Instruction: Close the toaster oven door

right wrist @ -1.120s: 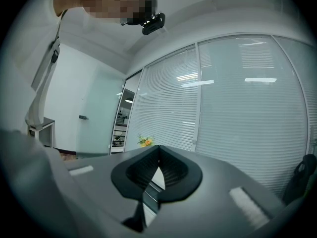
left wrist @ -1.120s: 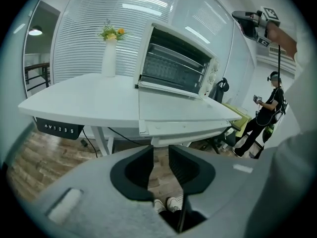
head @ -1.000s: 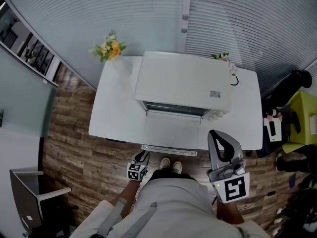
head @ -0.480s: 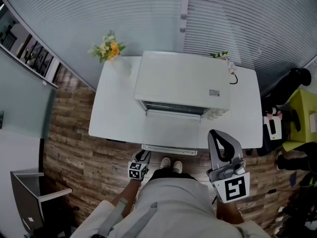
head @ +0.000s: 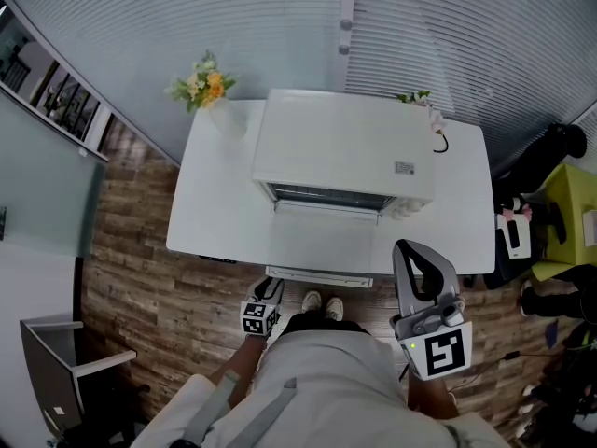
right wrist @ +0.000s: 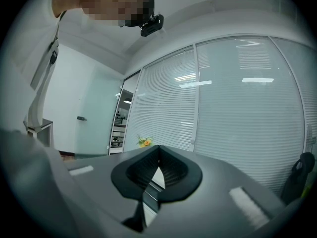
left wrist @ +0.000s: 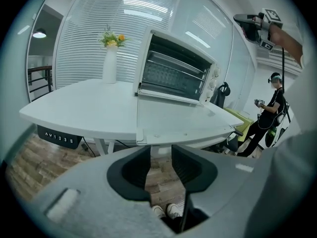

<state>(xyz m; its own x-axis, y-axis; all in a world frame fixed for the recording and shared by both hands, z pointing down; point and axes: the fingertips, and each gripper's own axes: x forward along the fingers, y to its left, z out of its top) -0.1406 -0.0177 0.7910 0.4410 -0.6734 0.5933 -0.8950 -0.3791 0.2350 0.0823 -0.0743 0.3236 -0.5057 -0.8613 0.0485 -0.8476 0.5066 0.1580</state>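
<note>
Left gripper [left wrist: 161, 150] hangs low in front of the table [left wrist: 74, 103], its jaws spread with nothing between them. Only floorboards and the person's shoes [left wrist: 166, 211] show through the gap. In the head view the left gripper [head: 270, 291] sits just short of the table's near edge, below the left end of the open door [head: 322, 239] and apart from it. The right gripper [head: 415, 255] is held up beside the door's right end, not touching it. In its own view the right gripper [right wrist: 158, 148] has its tips pressed together on nothing.

The toaster oven [head: 345, 147] stands mid-table, its mouth facing the person. Its door lies flat, hinged at the oven's bottom. The door's long axis runs left to right, and its free edge reaches the table's near edge.

Nothing rests on the door [left wrist: 173, 118]. A vase of flowers [head: 207, 87] stands at the table's far left corner, and a small pink-flowered plant [head: 424, 105] stands behind the oven's right end.

Only the left gripper view shows the oven's racks [left wrist: 173, 68], its knobs [left wrist: 214, 78] and a person standing far off [left wrist: 270, 108]. The right gripper view looks up at window blinds [right wrist: 237, 113].
</note>
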